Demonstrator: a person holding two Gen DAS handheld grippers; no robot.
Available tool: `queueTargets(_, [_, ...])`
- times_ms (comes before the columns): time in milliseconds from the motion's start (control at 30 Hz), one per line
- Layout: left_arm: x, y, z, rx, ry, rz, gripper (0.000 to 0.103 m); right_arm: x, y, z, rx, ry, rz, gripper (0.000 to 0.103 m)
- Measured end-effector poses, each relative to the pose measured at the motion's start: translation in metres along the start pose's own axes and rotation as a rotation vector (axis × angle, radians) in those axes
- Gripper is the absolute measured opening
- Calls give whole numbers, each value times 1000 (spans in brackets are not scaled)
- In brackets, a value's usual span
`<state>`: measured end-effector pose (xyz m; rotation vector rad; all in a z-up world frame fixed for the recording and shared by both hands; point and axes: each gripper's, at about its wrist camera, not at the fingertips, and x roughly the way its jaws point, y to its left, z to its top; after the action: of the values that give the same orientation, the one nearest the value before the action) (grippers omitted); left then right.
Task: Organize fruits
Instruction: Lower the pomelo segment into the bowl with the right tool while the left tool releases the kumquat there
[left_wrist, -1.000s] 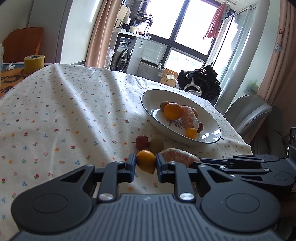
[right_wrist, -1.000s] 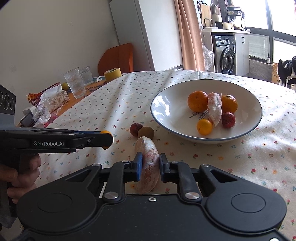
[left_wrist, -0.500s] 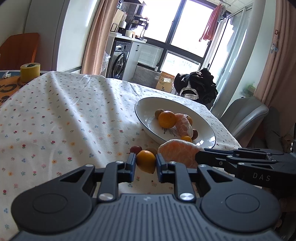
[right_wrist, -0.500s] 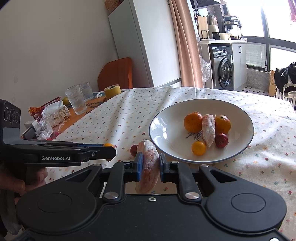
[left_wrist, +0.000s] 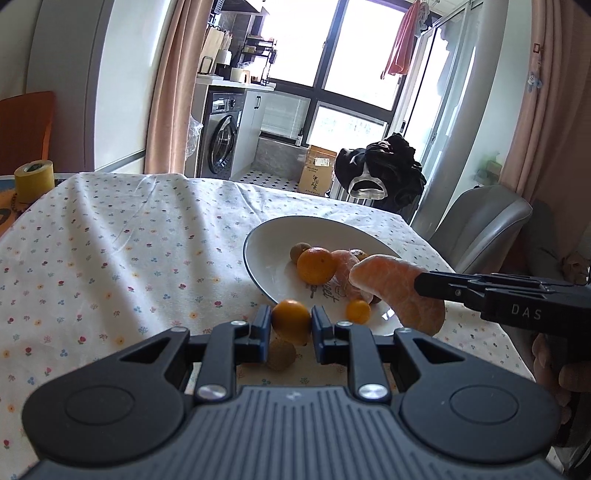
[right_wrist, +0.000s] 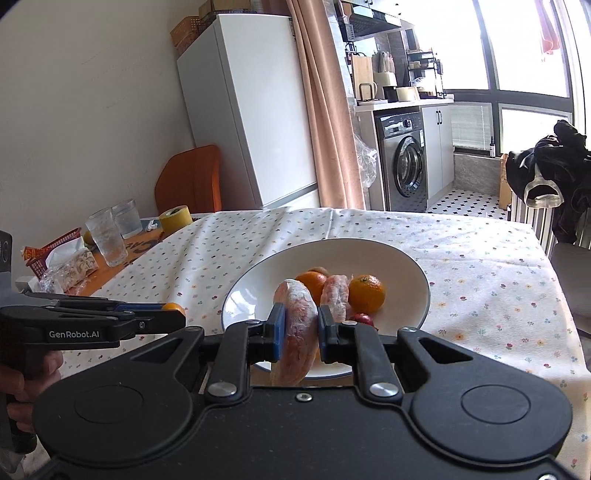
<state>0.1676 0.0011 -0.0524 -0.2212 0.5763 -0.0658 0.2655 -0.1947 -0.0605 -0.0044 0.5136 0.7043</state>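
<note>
The left gripper (left_wrist: 291, 328) is clenched on a small orange (left_wrist: 291, 320), held above the flowered tablecloth (left_wrist: 110, 258) just short of the white bowl (left_wrist: 266, 240); the right gripper (right_wrist: 300, 332) grips a peeled fruit segment (right_wrist: 297, 328) over the bowl's near rim; more oranges (right_wrist: 366, 293) lie inside; a brown round fruit (left_wrist: 281, 355) sits on the cloth below.

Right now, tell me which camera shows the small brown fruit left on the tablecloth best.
The left wrist view: the brown fruit lies on the tablecloth just below the left claw and its small orange. The right wrist view shows none of it; its own claw body blocks that spot.
</note>
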Motion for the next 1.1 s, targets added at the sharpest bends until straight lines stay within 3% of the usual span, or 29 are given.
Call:
queueTargets(767, [58, -7, 36, 37, 45, -8, 21, 40, -60, 27, 50, -28, -116, 17])
queueTargets(967, [64, -9, 45, 39, 42, -14, 21, 42, -54, 30, 16, -24, -109, 40])
queueTargets(1100, [68, -10, 46, 32, 50, -24, 22, 39, -52, 27, 31, -11, -98, 43])
